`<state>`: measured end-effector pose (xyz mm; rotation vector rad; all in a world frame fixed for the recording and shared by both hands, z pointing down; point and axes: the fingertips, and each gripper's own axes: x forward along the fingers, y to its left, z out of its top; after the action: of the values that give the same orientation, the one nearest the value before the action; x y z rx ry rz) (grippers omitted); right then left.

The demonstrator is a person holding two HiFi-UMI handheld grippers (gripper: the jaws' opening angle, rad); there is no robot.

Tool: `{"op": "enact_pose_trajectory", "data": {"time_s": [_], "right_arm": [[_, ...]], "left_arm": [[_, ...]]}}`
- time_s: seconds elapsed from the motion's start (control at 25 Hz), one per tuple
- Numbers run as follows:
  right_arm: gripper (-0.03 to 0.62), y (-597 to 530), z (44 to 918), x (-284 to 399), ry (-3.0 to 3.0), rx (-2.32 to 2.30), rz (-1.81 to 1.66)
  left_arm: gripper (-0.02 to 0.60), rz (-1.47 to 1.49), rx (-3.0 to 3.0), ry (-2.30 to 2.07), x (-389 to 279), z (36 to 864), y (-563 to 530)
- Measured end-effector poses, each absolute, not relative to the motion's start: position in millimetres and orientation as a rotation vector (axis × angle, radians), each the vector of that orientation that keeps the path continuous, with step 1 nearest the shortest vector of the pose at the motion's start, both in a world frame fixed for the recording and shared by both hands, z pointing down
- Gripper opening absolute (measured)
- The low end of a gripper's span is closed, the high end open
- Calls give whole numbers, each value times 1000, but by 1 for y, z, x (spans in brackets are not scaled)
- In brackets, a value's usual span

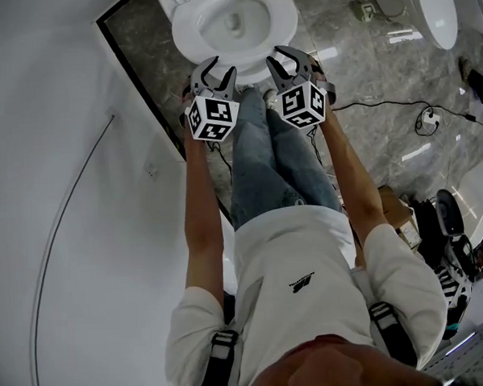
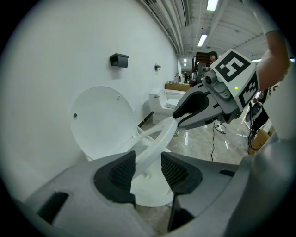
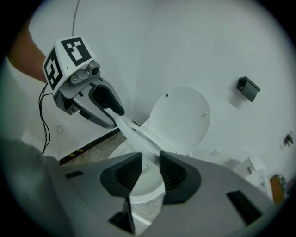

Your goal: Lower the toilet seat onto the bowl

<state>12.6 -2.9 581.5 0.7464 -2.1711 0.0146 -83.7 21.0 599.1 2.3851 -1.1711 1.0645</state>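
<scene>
The seat (image 2: 156, 139) is a plain white ring, thin at the rim. It slants up from its hinge at the foot of the raised lid (image 2: 101, 121), with its front lifted clear of the bowl (image 1: 233, 23). The left tool (image 2: 148, 172) stands wide open astride the seat's front rim. The rim lies loosely between the ribbed black pads, with a gap showing beside it. The right tool (image 3: 149, 172) is likewise wide apart, with the rim running in between its pads and no squeeze to be seen. The only print is the black-and-white square markers on each tool's cube and a small black logo on the person's white shirt, too small to read. The toilet stands at the edge of a glossy grey marbled floor (image 1: 367, 133), against a white wall whose foot carries a dark strip with yellow-black striping. A black cable (image 1: 398, 103) trails over the floor. More white toilets (image 2: 164, 99) stand further along the wall, and strip lights (image 2: 203, 39) run along the ceiling.
</scene>
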Motion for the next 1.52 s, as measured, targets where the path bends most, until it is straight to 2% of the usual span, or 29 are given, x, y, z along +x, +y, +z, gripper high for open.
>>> {"op": "enact_pose_trajectory", "data": {"time_s": [1.52], "right_arm": [[123, 48, 639, 24, -2128, 659, 145]], "left_arm": [[198, 1030, 2299, -1049, -70, 654, 72]]}}
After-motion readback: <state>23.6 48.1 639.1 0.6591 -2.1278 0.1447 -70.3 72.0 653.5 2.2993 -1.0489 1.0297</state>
